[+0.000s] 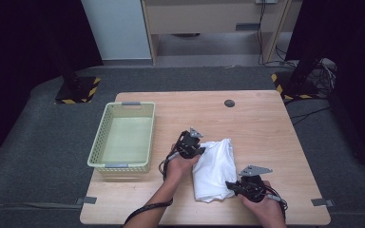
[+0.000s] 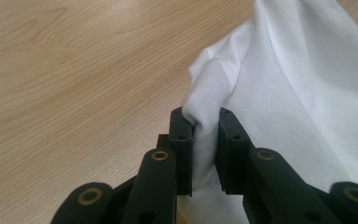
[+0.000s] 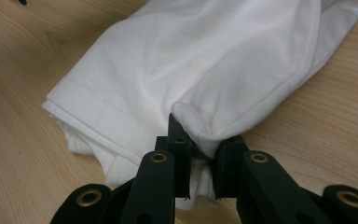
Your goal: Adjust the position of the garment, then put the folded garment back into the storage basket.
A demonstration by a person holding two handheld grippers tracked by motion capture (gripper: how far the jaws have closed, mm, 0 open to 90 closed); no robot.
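At the near edge of the pale wooden desk (image 1: pixel 266 118), the right claw (image 1: pixel 232 186) was clamped on the near corner of a folded white cotton garment (image 1: pixel 215 167); in the right gripper view its jaws pinched a rounded fold of the garment (image 3: pixel 200 74) just above the wood, with a stitched hem lying to the side. A little farther in, the left claw (image 1: pixel 200 151) was closed on the garment's far left edge, and the left gripper view showed a ridge of the cloth (image 2: pixel 279 93) squeezed between the two black jaws. The garment lay on the desk between the two hands, roughly at the middle of the near half, still bunched and loosely folded.

The step in hand looked like lifting or carrying the bundle with both grips. To do it well, both hands should rise together and keep the same spacing, so that the layers do not slide apart or slip from a pinch that holds only a thin fold. Beyond and to the left, well apart from the garment, stood a pale green perforated plastic basket (image 1: pixel 105 142), empty, the likely destination.
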